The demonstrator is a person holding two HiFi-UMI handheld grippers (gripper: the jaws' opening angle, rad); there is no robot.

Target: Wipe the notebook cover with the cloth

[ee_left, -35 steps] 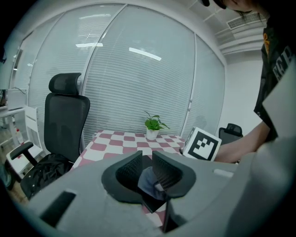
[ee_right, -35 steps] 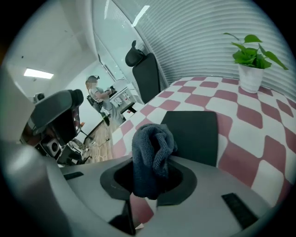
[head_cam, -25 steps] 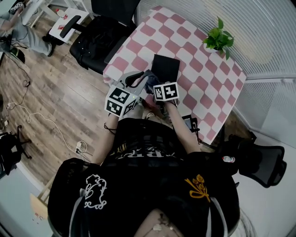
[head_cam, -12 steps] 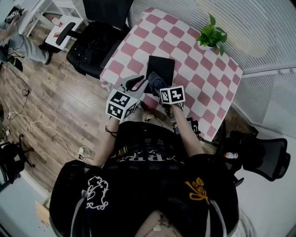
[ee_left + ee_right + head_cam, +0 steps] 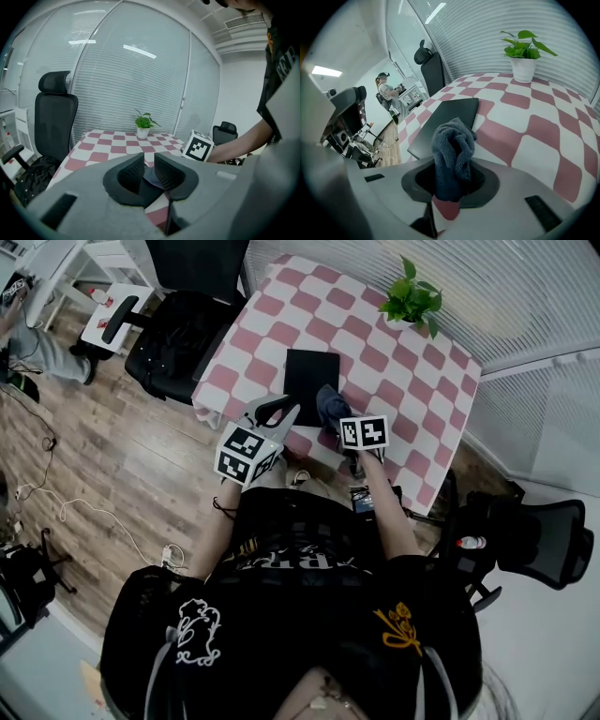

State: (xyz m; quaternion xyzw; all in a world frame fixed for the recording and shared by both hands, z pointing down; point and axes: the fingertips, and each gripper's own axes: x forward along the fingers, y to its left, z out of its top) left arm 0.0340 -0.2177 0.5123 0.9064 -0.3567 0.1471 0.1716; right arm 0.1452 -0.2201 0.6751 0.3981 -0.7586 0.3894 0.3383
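Note:
A black notebook lies flat on the pink-and-white checked table, near its front edge. My right gripper is shut on a bunched dark grey cloth just right of the notebook's near corner. In the right gripper view the cloth stands up from the jaws, with the notebook beyond and to the left. My left gripper hovers at the table's front edge, left of the notebook. Its jaws are drawn together with only a thin slit and hold nothing.
A potted green plant stands at the table's far side. A black office chair is left of the table, and another is at the right. A person stands far off across the room.
My right gripper has carried the cloth rightward, from the notebook's near edge to beside its near right corner. The left gripper has stayed at the front edge.

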